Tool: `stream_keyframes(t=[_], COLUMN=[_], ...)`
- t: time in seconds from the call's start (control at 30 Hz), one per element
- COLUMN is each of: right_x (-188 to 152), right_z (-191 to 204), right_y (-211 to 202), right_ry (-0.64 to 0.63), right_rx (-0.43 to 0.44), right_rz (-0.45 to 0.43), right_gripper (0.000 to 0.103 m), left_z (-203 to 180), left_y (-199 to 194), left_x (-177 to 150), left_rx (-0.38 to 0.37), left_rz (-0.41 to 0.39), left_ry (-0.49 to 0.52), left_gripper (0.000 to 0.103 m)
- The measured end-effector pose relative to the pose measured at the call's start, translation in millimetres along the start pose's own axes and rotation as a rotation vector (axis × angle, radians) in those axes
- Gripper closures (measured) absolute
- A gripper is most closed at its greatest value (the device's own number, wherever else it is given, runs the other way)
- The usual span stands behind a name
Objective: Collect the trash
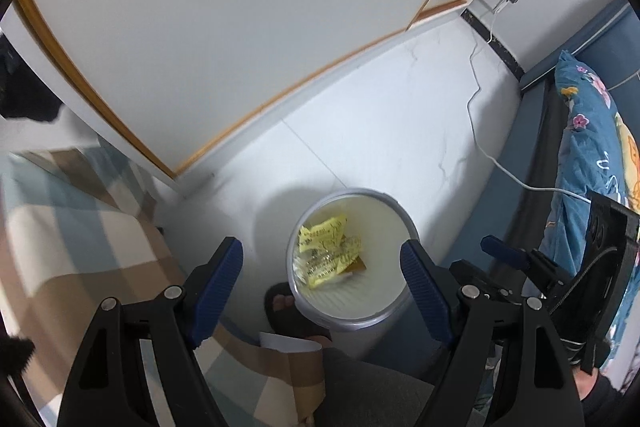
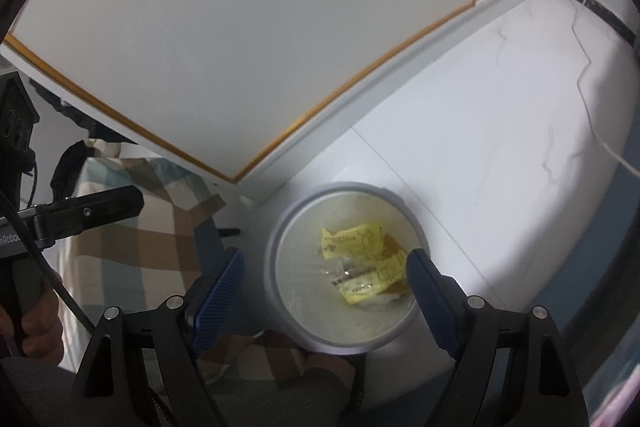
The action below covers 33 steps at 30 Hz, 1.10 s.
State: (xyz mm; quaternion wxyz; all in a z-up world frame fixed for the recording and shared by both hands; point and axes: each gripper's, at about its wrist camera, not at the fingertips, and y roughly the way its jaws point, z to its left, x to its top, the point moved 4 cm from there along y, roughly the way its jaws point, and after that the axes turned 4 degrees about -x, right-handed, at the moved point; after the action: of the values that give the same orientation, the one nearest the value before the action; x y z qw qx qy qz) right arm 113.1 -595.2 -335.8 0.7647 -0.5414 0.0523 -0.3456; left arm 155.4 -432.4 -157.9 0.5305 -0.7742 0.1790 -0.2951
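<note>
Trash: crumpled yellow printed wrappers with a clear plastic film (image 1: pixel 325 254) (image 2: pixel 362 263), lying at the bottom of a round white plastic waste bin with a grey rim (image 1: pixel 394 205) (image 2: pixel 276 239). A brown scrap showing at the edge of the pile. Bin standing on white marble-look floor tile (image 1: pixel 400 123), just beside a beige-and-blue checked bedcover (image 1: pixel 60 211), near a white cabinet with wood-coloured edging (image 1: pixel 200 27).

Left gripper (image 1: pixel 322 275): blue ribbed pads spread wide, nothing between them, hovering above the bin mouth and pointing steeply down. Right gripper (image 2: pixel 326 291): likewise spread wide and empty, pads framing the bin from above. No contact with bin or wrappers in either view.

Handling, judged: wrappers very light, thin, soft, crinkly; likely slick film, no stiffness to push against. Not fragile. Prone to slipping out of a loose pinch or drifting if released from height. Best hold, if any piece needs re-seating: pinch across a crumpled fold where layers bunch, not on a flat single sheet. Bin itself light, rigid, thin-walled; best taken at the rim, one pad inside and one outside, or squeezed across the body by both grippers.

Also noted: sandalled foot (image 1: pixel 286 307) touching or just beside the bin base; white cable (image 1: pixel 480 131) trailing across the floor, well apart from the bin. Further trash outside the bin: none visible in either view.
</note>
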Motion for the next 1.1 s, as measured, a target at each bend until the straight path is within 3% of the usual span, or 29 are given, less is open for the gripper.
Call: stream_keyframes(t=[0.2, 0.53, 1.1], right_x=[4.9, -0.3, 2.3], right_z=[14.0, 22.6, 23.0], right_y=[-34.1, -82.1, -94.8], right_ry=[-0.042, -0.031, -0.031], right_rx=[0.012, 0.03, 0.035], right_rz=[-0.021, -0.048, -0.07], right_gripper=[0.02, 0.02, 0.02], left_z=[-9.7, -16.0, -19.8], left_y=[-28.1, -47.3, -58.2], left_x=[-3.1, -11.2, -17.3], left_rx=[-0.007, 0.008, 0.004], left_rz=[-0.039, -0.041, -0.065], left_ry=[0.023, 0.034, 0.023], left_gripper=[0.025, 0.025, 0.025])
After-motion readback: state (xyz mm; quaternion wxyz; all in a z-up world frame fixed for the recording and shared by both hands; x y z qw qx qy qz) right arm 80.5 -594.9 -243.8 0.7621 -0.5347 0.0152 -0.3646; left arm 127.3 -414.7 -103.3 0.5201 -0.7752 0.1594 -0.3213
